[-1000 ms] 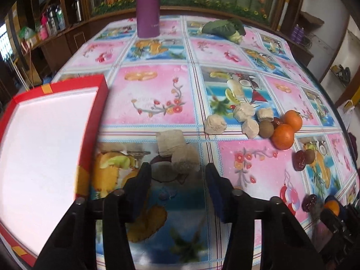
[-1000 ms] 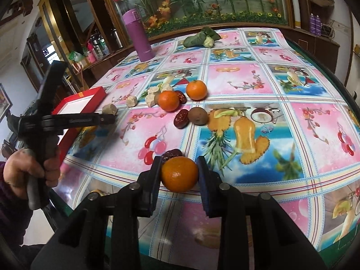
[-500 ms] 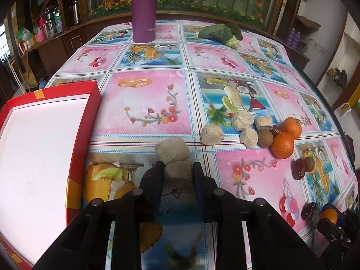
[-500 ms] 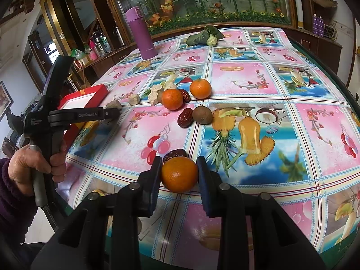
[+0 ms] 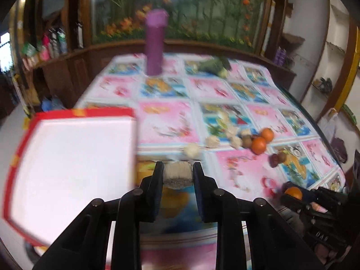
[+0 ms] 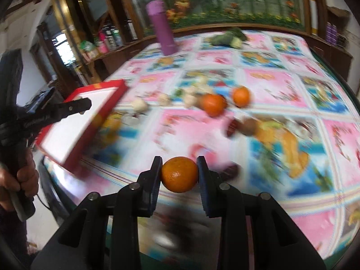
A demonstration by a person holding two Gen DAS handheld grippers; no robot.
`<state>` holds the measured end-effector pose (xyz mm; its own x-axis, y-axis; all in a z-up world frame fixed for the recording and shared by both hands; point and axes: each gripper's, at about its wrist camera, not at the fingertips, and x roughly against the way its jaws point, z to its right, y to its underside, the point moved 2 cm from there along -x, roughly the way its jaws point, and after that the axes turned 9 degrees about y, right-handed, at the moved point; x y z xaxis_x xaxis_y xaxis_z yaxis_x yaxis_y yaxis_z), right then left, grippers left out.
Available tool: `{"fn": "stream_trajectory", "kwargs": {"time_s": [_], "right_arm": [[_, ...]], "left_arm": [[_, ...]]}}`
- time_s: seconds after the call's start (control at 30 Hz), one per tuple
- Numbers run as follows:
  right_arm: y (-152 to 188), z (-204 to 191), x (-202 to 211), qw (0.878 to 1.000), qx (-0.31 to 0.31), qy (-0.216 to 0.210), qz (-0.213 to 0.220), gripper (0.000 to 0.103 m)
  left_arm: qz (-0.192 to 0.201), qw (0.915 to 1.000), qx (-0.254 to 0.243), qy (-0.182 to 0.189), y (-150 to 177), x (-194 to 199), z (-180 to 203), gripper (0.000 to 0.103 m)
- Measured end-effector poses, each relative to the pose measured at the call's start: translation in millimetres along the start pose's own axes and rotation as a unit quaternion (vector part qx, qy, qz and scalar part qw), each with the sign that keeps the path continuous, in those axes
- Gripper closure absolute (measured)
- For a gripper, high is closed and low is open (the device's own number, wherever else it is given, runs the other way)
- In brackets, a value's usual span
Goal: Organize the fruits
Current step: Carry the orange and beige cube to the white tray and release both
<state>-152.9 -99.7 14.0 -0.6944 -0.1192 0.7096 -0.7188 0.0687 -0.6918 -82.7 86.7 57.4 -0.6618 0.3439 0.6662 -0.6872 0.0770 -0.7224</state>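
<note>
The red box [image 5: 74, 112] is lying at the table's left edge, its white inside bare. The left gripper [image 5: 178, 175] is pinching a beige chunk [image 5: 178, 174] above the cloth beside the box; the right gripper [image 6: 179, 174] is squeezing a round orange [image 6: 179, 174] near the front edge.

A purple flask [image 5: 154, 45] stands upright at the far edge of the patterned tablecloth [image 5: 258, 175].
</note>
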Motion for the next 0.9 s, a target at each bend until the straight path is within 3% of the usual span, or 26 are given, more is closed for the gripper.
{"fn": "stream_trajectory", "kwargs": {"time_s": [0.2, 0.33, 0.5, 0.67, 0.9], "right_arm": [[-34.5, -65.8, -18.8, 0.998, 0.032, -0.059, -0.001, 0.070], [-50.9, -116.7, -36.4, 0.994, 0.052, -0.100, -0.014, 0.070], [-56.2, -178.1, -62.3, 0.987, 0.093, -0.127, -0.033, 0.070], [-49.3, -217.5, -93.8, 0.983, 0.122, -0.123, -0.064, 0.070], [-41.2, -234.7, -119.2, 0.980, 0.137, -0.106, -0.098, 0.069]], "left_arm": [[0.021, 0.9962, 0.043, -0.073, 10.4, 37.9, -72.0, 0.078], [0.013, 0.9903, 0.072, -0.118, 24.2, 47.9, -116.6, 0.078], [-0.008, 0.9862, 0.086, -0.141, 38.0, 43.3, -146.0, 0.078], [-0.030, 0.9853, 0.085, -0.145, 48.4, 35.1, -157.0, 0.078], [-0.036, 0.9796, 0.079, -0.181, 53.8, 34.4, -167.9, 0.077]]}}
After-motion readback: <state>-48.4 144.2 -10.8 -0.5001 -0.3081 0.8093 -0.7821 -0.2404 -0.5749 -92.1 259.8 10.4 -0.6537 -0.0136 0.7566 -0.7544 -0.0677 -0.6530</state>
